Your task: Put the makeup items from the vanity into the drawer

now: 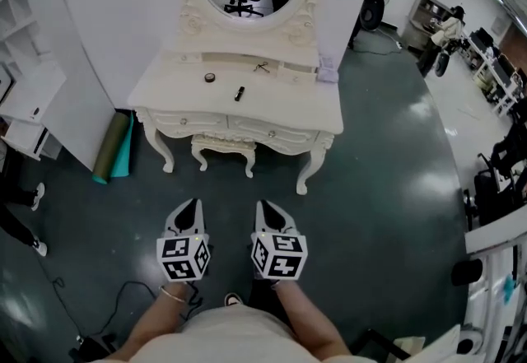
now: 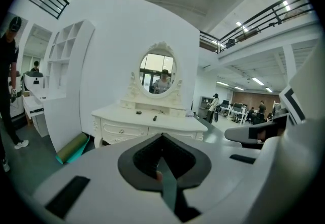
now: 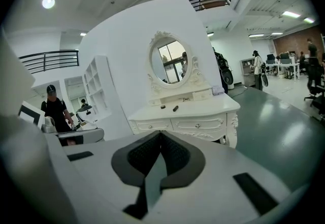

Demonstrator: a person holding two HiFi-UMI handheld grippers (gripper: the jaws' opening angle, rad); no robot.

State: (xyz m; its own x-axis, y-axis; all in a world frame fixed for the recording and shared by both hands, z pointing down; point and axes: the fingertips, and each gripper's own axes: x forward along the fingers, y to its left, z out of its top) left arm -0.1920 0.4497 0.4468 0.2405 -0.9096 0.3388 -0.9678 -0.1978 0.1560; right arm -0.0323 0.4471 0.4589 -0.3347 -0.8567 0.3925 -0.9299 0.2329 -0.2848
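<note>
On the white desk (image 1: 317, 110) a round compact (image 1: 210, 77) is seen, a black tube (image 1: 239, 94) at its 4 o'clock and a thin dark tool (image 1: 261, 67) at its 1 o'clock. The drawers (image 1: 272, 132) are shut. At the desk's 6 o'clock, well apart, the left hand-held gripper (image 1: 194, 205) and right hand-held gripper (image 1: 264, 207) are held with jaws pressed together, nothing pinched.

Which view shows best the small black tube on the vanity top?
The head view: it looks down on the black tube, lying apart from the other items. Both gripper views show the tube only as a tiny dark speck, seen from low.
</note>
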